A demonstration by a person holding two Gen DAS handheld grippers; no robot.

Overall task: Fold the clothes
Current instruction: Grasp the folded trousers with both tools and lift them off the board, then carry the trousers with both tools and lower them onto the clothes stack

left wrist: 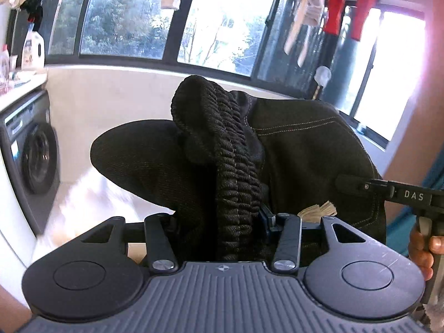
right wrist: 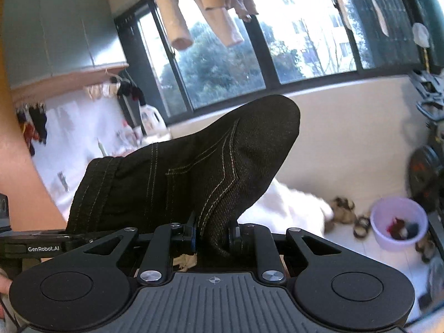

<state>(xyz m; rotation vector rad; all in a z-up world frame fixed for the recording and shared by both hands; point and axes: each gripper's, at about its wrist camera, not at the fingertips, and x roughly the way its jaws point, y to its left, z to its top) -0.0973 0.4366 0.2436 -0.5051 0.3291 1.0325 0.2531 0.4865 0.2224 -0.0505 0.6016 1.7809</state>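
A home laundry balcony / utility rm. Front-load washing machine [left wrist: 33, 161] sits under a counter w/ detergent jug [left wrist: 34, 48] and smaller bottles beside it. Overhead, clothes hang to dry — beige garments [right wrist: 199, 8], a red top [left wrist: 349, 0], socks on a clip hanger [right wrist: 130, 91]. Wide dark-framed windows [left wrist: 127, 16] run along the wall, trees and an apt block outside. Grey wall cabinets [right wrist: 63, 36] up high. On the pale floor: lilac plastic basin [right wrist: 399, 222] w/ small items in it, sandals [right wrist: 344, 208] near it — domestic, not commercial.
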